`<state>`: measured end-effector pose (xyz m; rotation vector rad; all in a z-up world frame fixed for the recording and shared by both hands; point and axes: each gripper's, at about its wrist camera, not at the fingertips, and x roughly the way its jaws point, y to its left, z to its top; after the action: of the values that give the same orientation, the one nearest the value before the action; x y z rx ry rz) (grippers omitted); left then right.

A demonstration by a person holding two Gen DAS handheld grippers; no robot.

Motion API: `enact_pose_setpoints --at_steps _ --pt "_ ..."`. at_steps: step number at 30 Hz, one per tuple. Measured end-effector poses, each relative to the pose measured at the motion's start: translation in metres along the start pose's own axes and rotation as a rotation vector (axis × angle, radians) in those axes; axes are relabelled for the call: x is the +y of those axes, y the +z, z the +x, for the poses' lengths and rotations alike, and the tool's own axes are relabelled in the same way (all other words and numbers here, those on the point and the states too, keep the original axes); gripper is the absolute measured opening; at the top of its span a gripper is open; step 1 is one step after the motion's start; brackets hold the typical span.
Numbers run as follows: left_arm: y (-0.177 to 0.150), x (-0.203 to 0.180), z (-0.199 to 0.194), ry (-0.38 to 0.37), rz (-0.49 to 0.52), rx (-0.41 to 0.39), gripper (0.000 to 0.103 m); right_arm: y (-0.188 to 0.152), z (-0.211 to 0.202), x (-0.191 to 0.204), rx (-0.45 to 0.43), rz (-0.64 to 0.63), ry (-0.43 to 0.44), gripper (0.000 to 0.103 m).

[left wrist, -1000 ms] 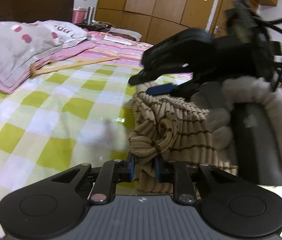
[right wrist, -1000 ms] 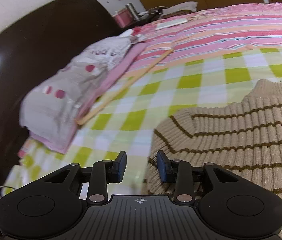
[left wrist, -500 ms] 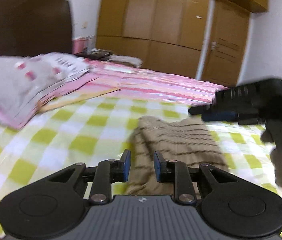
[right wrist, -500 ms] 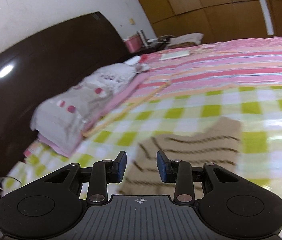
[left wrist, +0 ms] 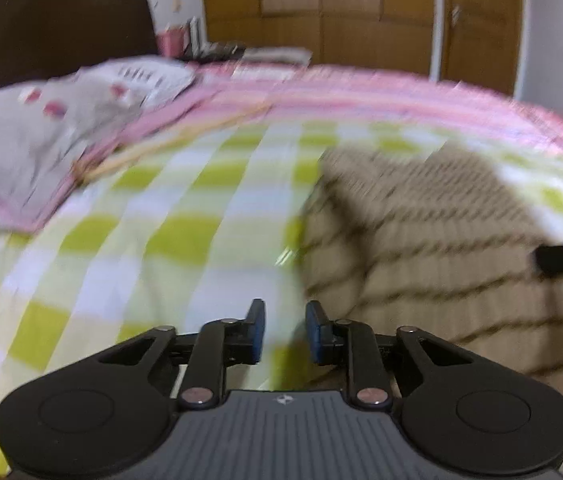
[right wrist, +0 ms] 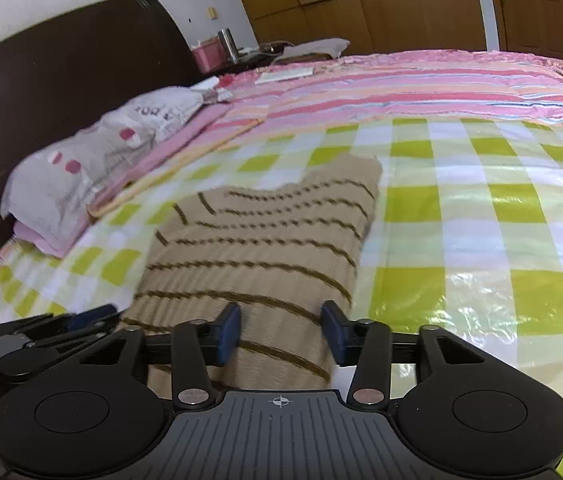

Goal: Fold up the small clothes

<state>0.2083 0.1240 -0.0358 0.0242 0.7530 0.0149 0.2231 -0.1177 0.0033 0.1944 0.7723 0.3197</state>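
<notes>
The beige ribbed knit garment with thin brown stripes (right wrist: 265, 248) lies flat on the green-and-white checked bedsheet (right wrist: 481, 240), its long axis running from lower centre toward the frame's upper middle. The right gripper (right wrist: 280, 334) hovers directly over its near end, jaws spread, empty. The left gripper (left wrist: 284, 330), jaws parted and empty, sits just left of the garment's edge. No containers show.

Beige brown-striped sweater (right wrist: 265, 248) on green-and-white checked sheet (right wrist: 481, 240).
</notes>
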Motion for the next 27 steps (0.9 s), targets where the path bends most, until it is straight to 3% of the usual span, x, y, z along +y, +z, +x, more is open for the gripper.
enact_pose_setpoints --at_steps 3,6,10,13,19,23,27 --pt "-0.002 0.011 -0.003 -0.018 -0.050 -0.006 0.025 -0.005 0.005 -0.010 0.028 0.042 0.011 0.052" --pt "0.015 0.024 -0.032 -0.063 -0.114 -0.110 0.025 -0.003 0.002 -0.014 0.027 0.077 0.031 0.052" --pt "0.032 0.017 -0.063 -0.153 -0.103 -0.209 0.032 -0.001 -0.006 -0.012 0.005 0.086 0.054 0.052" --pt "0.037 -0.003 -0.054 -0.210 -0.061 -0.175 0.043 -0.002 -0.005 -0.009 0.007 0.086 0.054 0.053" --pt "0.033 -0.025 -0.005 -0.163 -0.009 -0.045 0.040 -0.003 -0.005 -0.012 0.012 0.096 0.056 0.053" --pt "0.019 -0.028 -0.005 -0.084 0.086 -0.060 0.039 -0.004 -0.004 -0.021 0.012 0.128 0.069 0.056" --pt "0.012 -0.021 -0.005 -0.078 0.073 -0.063 0.040 -0.005 0.005 -0.021 0.022 0.153 0.105 0.063"
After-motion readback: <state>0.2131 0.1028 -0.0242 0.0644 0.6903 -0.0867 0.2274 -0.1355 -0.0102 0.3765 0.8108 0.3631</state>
